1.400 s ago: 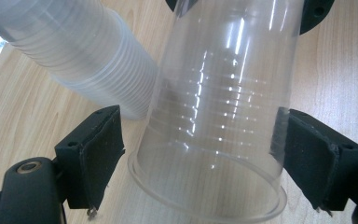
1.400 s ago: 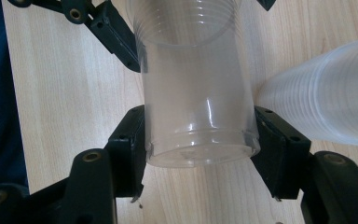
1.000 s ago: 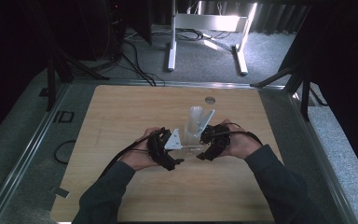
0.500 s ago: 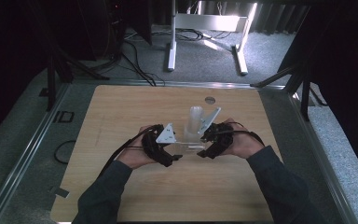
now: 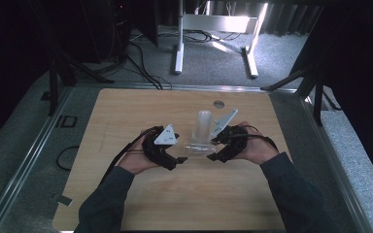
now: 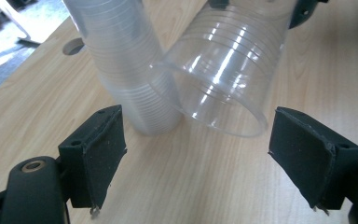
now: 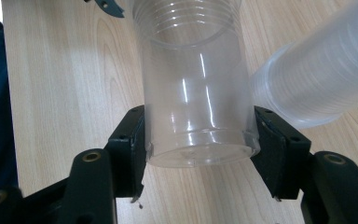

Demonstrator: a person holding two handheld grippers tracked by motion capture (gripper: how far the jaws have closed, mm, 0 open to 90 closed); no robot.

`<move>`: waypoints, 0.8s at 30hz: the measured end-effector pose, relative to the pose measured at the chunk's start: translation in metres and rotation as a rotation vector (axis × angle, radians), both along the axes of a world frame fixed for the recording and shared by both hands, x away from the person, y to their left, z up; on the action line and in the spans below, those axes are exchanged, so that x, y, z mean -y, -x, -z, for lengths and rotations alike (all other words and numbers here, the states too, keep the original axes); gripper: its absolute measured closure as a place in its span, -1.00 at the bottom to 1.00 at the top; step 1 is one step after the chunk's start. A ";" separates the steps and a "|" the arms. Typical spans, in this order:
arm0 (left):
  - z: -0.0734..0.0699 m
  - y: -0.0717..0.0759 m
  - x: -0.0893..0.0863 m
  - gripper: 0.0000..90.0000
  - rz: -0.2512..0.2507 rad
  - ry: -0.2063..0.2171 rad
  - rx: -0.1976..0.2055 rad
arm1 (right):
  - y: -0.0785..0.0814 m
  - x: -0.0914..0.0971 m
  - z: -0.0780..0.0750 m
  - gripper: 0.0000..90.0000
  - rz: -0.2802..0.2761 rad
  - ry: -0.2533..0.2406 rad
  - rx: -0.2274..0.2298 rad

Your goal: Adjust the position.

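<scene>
A tall stack of clear plastic cups (image 5: 204, 125) stands mouth down near the table's middle. My right gripper (image 5: 219, 150) is shut on the base of a single clear cup (image 7: 196, 84), which lies level and points its mouth at my left gripper (image 5: 177, 160). In the left gripper view the cup's open rim (image 6: 223, 79) sits just ahead of the black pads (image 6: 105, 151), beside the stack (image 6: 121, 60). The left gripper (image 6: 205, 154) is open, and its jaws have just been closing with nothing pressed between them. The right gripper's pads (image 7: 130, 149) press both sides of the cup's base.
The wooden table (image 5: 126, 116) has a small round hole (image 5: 218, 104) behind the stack. Metal rails border the table, with grey carpet, cables and a white stand's legs (image 5: 178, 53) beyond. Both forearms in dark sleeves reach in from the front edge.
The left gripper has drawn slightly to the left, away from the stack, and turned a little. The right gripper keeps the single cup in the same place.
</scene>
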State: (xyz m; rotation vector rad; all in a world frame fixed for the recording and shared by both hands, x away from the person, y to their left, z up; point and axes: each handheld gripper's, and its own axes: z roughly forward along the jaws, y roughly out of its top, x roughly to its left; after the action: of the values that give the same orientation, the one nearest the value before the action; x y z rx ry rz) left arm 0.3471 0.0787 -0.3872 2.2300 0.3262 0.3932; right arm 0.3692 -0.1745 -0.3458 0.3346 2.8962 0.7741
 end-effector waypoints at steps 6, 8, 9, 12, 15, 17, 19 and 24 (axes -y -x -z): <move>0.003 -0.001 -0.002 -0.57 -0.007 0.010 -0.010 | 0.000 0.006 -0.002 -0.08 0.005 -0.033 0.014; 0.003 -0.002 -0.003 -0.57 -0.007 0.020 -0.013 | 0.000 0.007 -0.002 -0.08 0.008 -0.040 0.014; 0.003 -0.002 -0.004 -0.57 -0.010 0.025 -0.014 | 0.000 0.009 -0.003 -0.08 0.013 -0.053 0.014; 0.003 -0.003 -0.006 -0.56 -0.014 0.036 -0.019 | 0.001 0.011 -0.004 -0.08 0.011 -0.074 0.016; 0.004 -0.004 -0.009 -0.56 -0.011 0.059 -0.041 | 0.001 0.013 -0.005 -0.08 0.016 -0.090 0.019; 0.005 -0.005 -0.010 -0.55 -0.013 0.060 -0.047 | 0.000 0.014 -0.005 -0.08 0.021 -0.097 0.020; 0.005 -0.005 -0.011 -0.55 -0.018 0.064 -0.052 | 0.000 0.015 -0.005 -0.08 0.018 -0.105 0.020; 0.006 -0.006 -0.015 -0.55 -0.024 0.090 -0.059 | 0.000 0.018 -0.004 -0.08 0.023 -0.129 0.022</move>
State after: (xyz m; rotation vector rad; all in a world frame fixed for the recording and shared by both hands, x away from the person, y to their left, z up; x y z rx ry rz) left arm 0.3527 0.0935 -0.3935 2.1545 0.3949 0.3194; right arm 0.3692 -0.1926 -0.3417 0.3685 2.8235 0.9565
